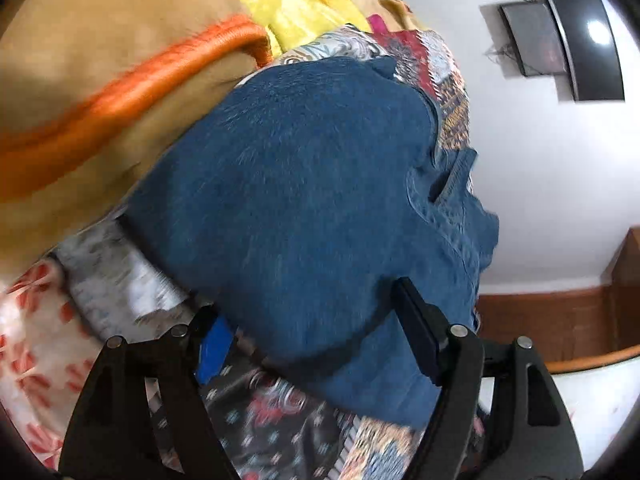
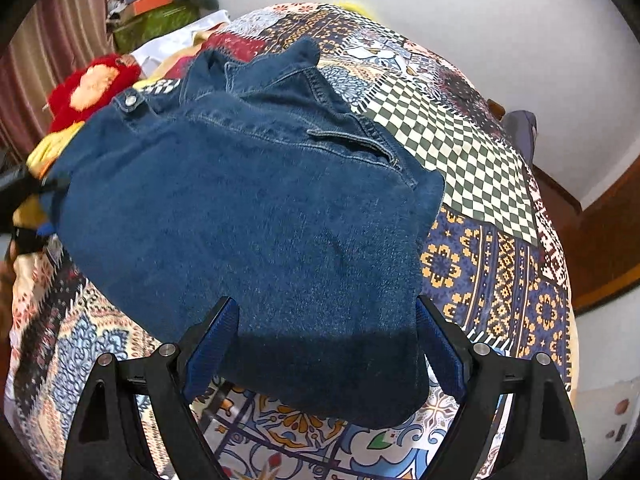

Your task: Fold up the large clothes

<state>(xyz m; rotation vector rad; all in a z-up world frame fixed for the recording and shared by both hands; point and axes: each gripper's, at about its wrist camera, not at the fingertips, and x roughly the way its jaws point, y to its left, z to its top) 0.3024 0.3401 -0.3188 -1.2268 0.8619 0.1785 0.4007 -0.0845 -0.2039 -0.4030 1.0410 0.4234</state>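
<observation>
**Denim jacket between both tools on a crowded bed**

White wall (image 2: 460, 8) backs a bed whose patchwork cover (image 2: 472, 160) carries everything. From the left wrist view, going left to right: a tan cushion (image 1: 80, 60) with orange piping presses against the jacket (image 1: 312, 200), yellow cloth (image 1: 280, 4) piled behind it, and grey and red-flowered fabrics (image 1: 36, 344) bunched under its lower left edge. The left tool (image 1: 308, 328) stands open, its jaws straddling the jacket's near edge without pinching it. A dark screen (image 1: 580, 36) hangs on the wall at far right.

From the right wrist view, a red plush toy (image 2: 92, 88) and more yellow cloth crowd the jacket's left side; boxes (image 2: 156, 12) are stacked by a curtain behind. The jacket lies mid-bed, collar away. The right tool (image 2: 324, 340) is open, jaws either side of the hem. Checked patches and a wooden frame (image 2: 600, 248) lie right.
</observation>
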